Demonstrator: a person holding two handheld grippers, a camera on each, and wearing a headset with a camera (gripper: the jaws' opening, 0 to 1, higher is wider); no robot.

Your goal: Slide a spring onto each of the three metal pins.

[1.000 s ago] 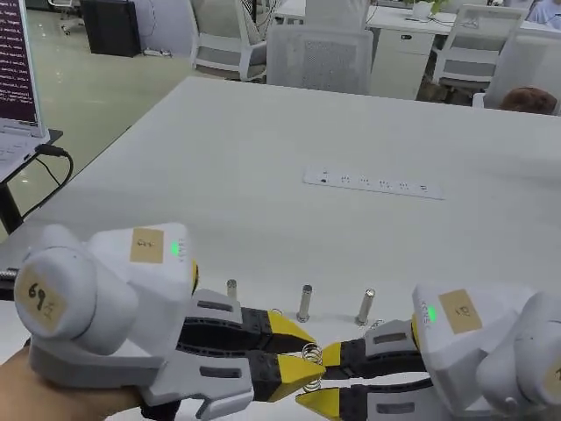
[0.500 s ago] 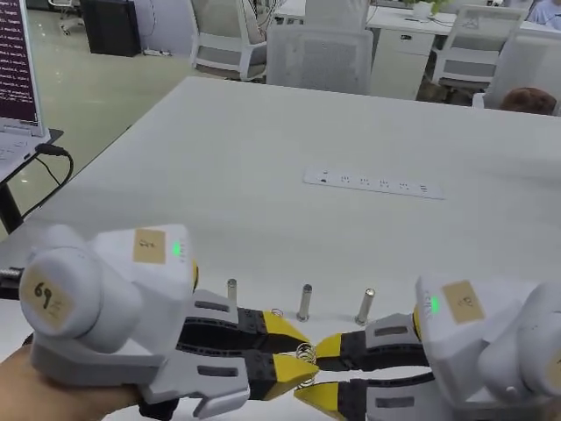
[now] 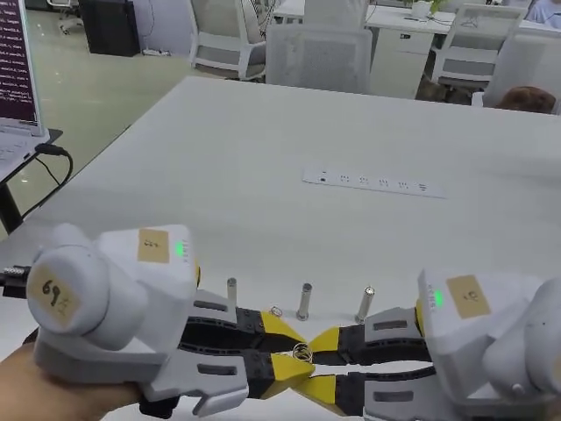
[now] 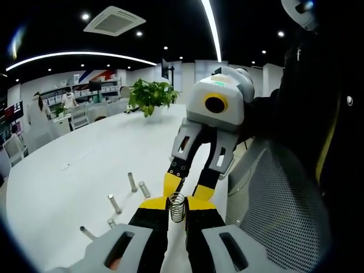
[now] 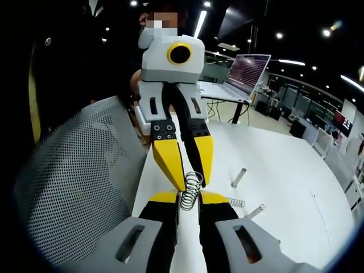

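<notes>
A small steel spring hangs just above the table's near edge, where the two grippers meet tip to tip. My left gripper comes in from the left and is shut on this spring. My right gripper faces it from the right, its yellow tips closed on the same spring. Three upright metal pins stand in a row just beyond: left pin, middle pin, right pin. All three look bare. A second spring lies flat between the left and middle pins.
A white power strip lies across the middle of the white table. A laptop stands on a stand off the table's left side. Office chairs line the far edge. A grey mesh chair back sits close behind the grippers.
My right gripper has moved left to meet the left gripper, and its jaws have narrowed onto the spring. The left gripper has stayed about where it was, holding the spring.
</notes>
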